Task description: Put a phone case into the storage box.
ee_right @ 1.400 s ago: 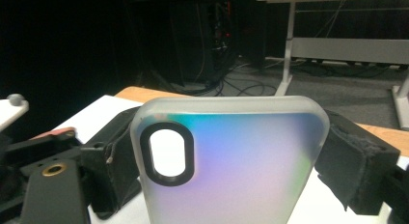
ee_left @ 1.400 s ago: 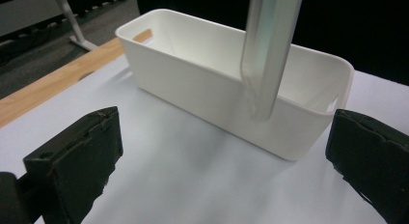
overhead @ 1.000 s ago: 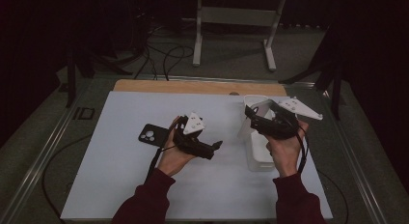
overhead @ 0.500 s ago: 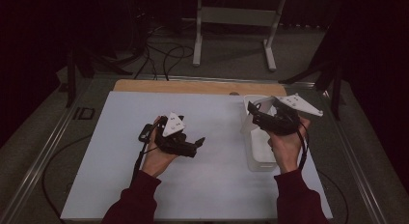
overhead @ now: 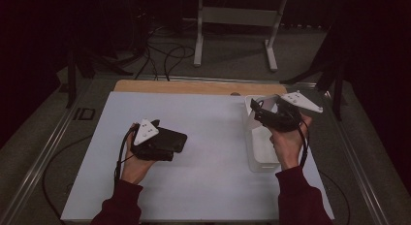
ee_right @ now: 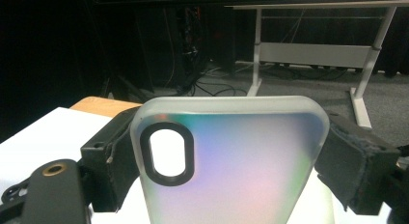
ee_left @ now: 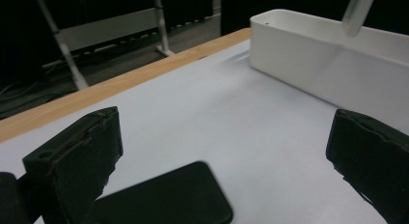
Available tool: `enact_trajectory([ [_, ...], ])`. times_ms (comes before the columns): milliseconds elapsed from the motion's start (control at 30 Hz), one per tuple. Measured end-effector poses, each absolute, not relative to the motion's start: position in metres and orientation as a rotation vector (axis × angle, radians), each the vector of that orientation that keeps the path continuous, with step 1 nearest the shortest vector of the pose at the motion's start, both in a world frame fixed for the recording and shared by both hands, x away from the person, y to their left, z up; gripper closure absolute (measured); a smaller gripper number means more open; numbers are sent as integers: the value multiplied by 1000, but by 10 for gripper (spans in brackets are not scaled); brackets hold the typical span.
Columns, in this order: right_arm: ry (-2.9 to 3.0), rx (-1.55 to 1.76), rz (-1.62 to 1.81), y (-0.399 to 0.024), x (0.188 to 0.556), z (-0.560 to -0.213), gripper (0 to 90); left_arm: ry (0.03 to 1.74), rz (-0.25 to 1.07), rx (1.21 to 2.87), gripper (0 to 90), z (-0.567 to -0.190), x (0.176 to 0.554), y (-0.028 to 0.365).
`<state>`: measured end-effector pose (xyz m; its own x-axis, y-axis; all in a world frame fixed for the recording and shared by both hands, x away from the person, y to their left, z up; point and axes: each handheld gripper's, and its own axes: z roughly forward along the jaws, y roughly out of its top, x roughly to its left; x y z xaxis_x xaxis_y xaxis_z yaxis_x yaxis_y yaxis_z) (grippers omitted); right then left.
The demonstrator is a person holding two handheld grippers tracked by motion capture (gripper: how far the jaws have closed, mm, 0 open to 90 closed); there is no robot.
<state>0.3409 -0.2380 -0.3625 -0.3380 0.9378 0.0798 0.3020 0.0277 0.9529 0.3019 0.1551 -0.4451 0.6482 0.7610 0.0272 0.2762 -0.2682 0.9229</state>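
A: Quick count on the table: one black phone (overhead: pixel 168 139), one white bin (overhead: pixel 259 152), one frosted phone case (ee_right: pixel 226 161), and two grippers, one in each hand.

B: Start on the left side.

A: The left gripper (overhead: pixel 154 148) sits low over the white mat (overhead: pixel 208 137), its jaws spread wide with nothing between them. From the left gripper view, the phone (ee_left: pixel 169 200) lies flat on the mat just under and ahead of the near jaw, not between the jaws.

B: And the right?

A: The right gripper (overhead: pixel 264 113) hangs above the far end of the bin, at the mat's right edge. Its jaws are clamped on the two long edges of the case, which stands upright between them, camera cut-out at the upper left in the right gripper view.

B: How far apart are phone and case?

A: Well apart: phone left of centre, case up over the bin on the right.
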Motion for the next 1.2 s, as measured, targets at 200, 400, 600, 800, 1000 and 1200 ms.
enact_trajectory([
  [200, 1690, 1275, 1319, -239, 346, -362, 168, 860, 600, 1796, 0, -452, 290, 175],
  [400, 1678, 1282, 1313, -241, 349, -363, 168, 899, 622, 1780, 0, -463, 276, 196],
  [600, 1666, 1305, 1310, -244, 353, -365, 168, 933, 638, 1761, 0, -470, 268, 212],
  [800, 1655, 1310, 1295, -247, 356, -366, 168, 947, 652, 1762, 0, -474, 263, 222],
  [1000, 1647, 1330, 1282, -250, 362, -369, 168, 965, 660, 1765, 0, -477, 259, 227],
  [1200, 1627, 1353, 1266, -253, 369, -371, 168, 978, 671, 1747, 0, -477, 257, 231],
])
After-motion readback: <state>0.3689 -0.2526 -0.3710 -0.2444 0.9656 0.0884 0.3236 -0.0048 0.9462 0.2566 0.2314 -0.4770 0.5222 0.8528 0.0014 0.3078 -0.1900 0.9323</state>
